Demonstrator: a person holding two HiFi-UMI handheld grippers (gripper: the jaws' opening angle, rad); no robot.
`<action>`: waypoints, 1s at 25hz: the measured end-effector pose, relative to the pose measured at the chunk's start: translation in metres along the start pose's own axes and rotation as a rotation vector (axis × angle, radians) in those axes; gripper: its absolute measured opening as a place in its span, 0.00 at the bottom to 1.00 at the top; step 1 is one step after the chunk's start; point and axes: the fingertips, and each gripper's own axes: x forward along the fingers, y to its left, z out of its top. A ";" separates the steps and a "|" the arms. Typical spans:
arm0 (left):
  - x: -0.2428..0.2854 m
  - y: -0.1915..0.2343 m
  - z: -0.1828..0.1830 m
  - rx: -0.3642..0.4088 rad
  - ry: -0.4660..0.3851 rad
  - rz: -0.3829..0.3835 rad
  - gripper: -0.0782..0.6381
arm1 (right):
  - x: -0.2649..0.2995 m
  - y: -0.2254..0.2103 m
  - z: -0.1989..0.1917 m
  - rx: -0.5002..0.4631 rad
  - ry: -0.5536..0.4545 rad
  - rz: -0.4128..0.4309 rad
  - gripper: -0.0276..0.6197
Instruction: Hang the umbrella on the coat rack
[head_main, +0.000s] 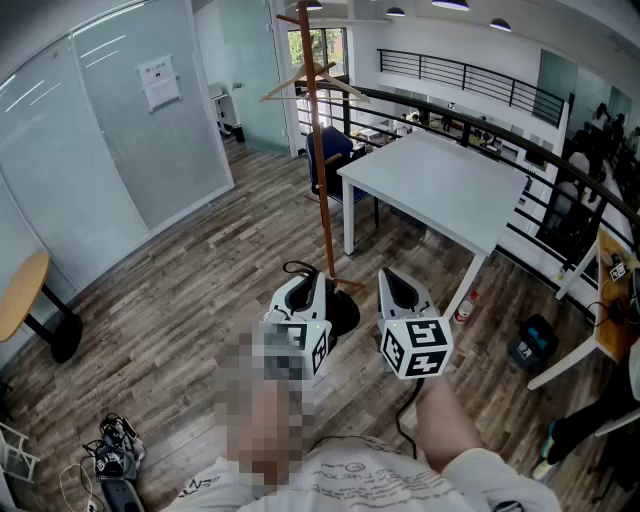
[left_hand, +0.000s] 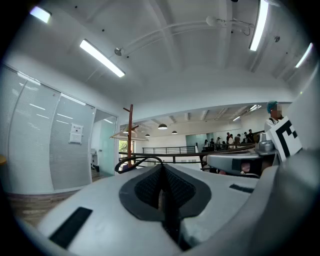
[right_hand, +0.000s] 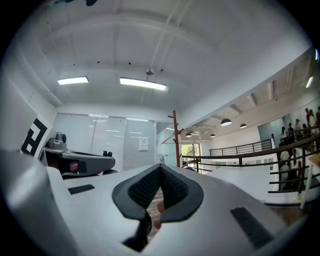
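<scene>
The left claw (head_main: 314, 278) is pressed shut on what seems to be the umbrella loop (left_hand: 135, 161), well apart from the rack (head_main: 322, 150). The right claw (head_main: 396, 280) is closed on nothing. Raise the loop above a peg (head_main: 290, 19), hold it open, then lower it on.

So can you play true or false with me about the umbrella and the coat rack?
1. The tall brown wooden coat rack stands beside the white rectangular table. True.
2. The umbrella already hangs on the coat rack. False: the umbrella's black loop is pinched in the left gripper.
3. The right gripper holds a cup. False: its jaws are shut on nothing.
4. A pale wooden clothes hanger hangs near the rack's top. True.
</scene>
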 end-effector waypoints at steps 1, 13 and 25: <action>0.001 0.003 0.001 0.004 -0.001 0.002 0.12 | 0.004 0.002 0.000 0.000 0.000 0.002 0.05; 0.020 0.045 0.000 -0.013 -0.005 -0.008 0.12 | 0.047 0.023 -0.009 0.042 0.014 0.012 0.05; 0.032 0.088 0.002 0.001 -0.018 -0.072 0.12 | 0.083 0.048 -0.022 0.058 0.019 -0.045 0.05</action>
